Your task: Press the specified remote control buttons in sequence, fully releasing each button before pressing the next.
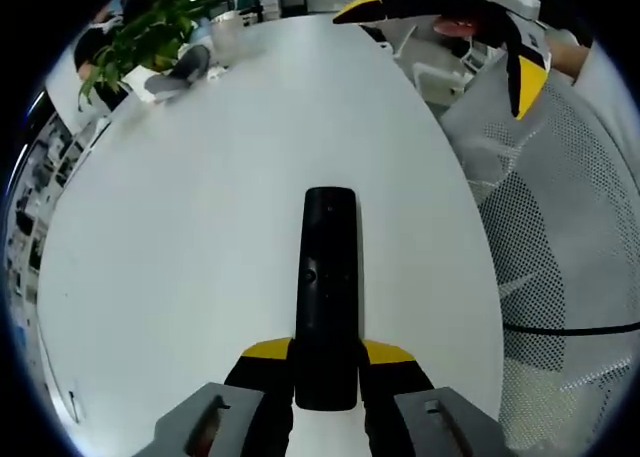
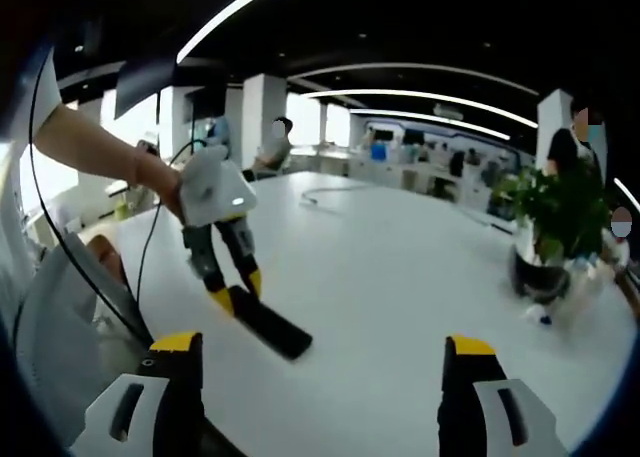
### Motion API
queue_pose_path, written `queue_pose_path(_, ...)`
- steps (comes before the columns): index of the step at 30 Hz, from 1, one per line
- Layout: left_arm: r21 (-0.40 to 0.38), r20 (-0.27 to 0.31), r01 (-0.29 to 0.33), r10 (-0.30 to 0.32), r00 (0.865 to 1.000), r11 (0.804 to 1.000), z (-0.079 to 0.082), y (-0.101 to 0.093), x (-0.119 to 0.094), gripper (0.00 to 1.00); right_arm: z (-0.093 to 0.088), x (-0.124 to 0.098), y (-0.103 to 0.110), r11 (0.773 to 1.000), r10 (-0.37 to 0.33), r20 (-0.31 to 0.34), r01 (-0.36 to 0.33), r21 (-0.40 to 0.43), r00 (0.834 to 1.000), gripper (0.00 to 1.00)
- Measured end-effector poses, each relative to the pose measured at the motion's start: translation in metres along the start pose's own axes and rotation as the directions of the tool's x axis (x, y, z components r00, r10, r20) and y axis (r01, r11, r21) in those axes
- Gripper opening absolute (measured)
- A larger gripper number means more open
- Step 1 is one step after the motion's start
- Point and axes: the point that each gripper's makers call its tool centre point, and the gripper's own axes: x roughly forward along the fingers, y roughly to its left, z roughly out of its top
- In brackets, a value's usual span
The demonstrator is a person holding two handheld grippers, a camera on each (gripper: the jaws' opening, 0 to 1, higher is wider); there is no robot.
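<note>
the left gripper (image 1: 325, 377) has its jaws closed on the near end of the remote (image 1: 328, 277), whose long axis runs straight out from them over the white tabletop (image 1: 180, 227). the right gripper (image 2: 320, 362), jaws wide and empty, hangs well apart, facing the remote's far end.

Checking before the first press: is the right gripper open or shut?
Open. In the right gripper view its fingers stand wide apart over the table, nothing between; the right gripper hovers near the remote.
</note>
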Motion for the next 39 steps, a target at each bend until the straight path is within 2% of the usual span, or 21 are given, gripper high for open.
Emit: queue_pose_path(39, 0.03, -0.016, 0.012, -0.012, 1.0, 0.999, -0.001, -0.025, 0.0, 0.24, -0.006, 0.001, 0.004, 1.0, 0.018, -0.033, -0.019, -0.02, 0.999, 0.91)
